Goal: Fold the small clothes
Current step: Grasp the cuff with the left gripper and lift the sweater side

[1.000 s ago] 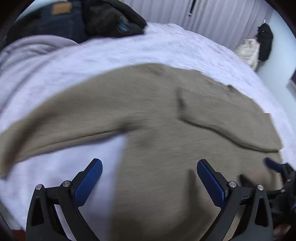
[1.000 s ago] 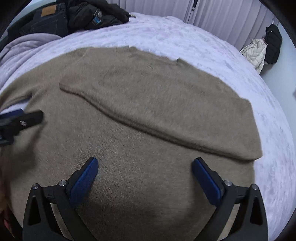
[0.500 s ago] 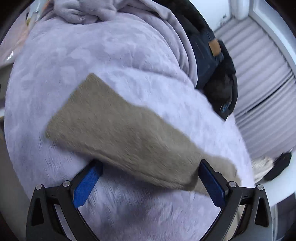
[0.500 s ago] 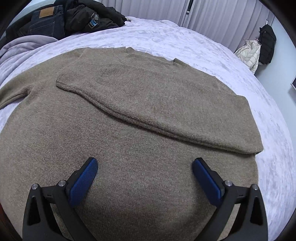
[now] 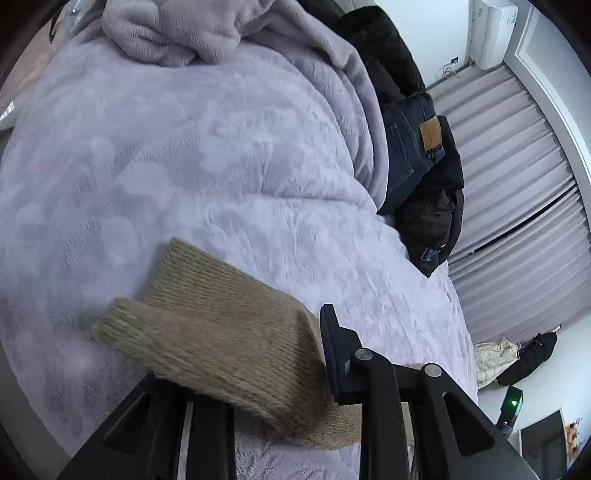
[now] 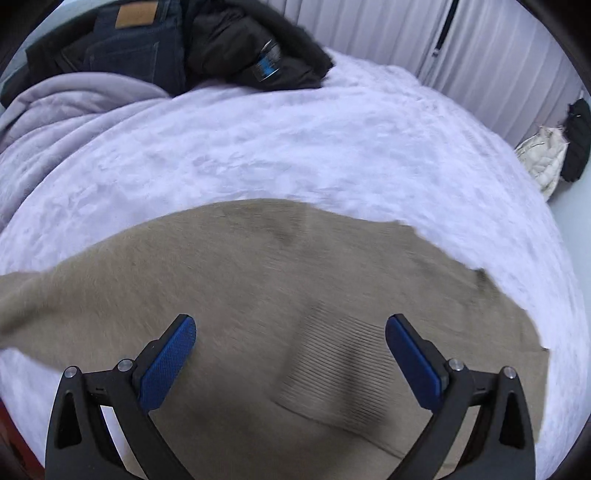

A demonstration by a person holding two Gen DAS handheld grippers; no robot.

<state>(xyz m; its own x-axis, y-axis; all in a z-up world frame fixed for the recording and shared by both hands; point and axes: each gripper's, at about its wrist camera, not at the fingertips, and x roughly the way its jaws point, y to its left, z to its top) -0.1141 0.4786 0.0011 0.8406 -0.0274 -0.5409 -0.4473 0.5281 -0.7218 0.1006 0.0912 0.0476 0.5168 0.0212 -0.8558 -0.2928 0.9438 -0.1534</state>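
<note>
A tan knit sweater lies flat on the lavender bedspread. In the left wrist view its left sleeve stretches out to the ribbed cuff. My left gripper is closing its jaws on this sleeve near the cuff. The knit bunches between them and hides the left finger, while the right pad presses its edge. My right gripper hangs open just over the sweater's body with nothing between its pads. That view is blurred by motion.
Dark jeans and a black jacket are piled at the bed's far side. A bunched lavender blanket lies at the head. Blinds cover the wall, and a white jacket sits by it.
My left gripper swung out along the sleeve to its cuff end and narrowed its jaws around it. The right gripper moved forward over the sweater toward its upper edge.
</note>
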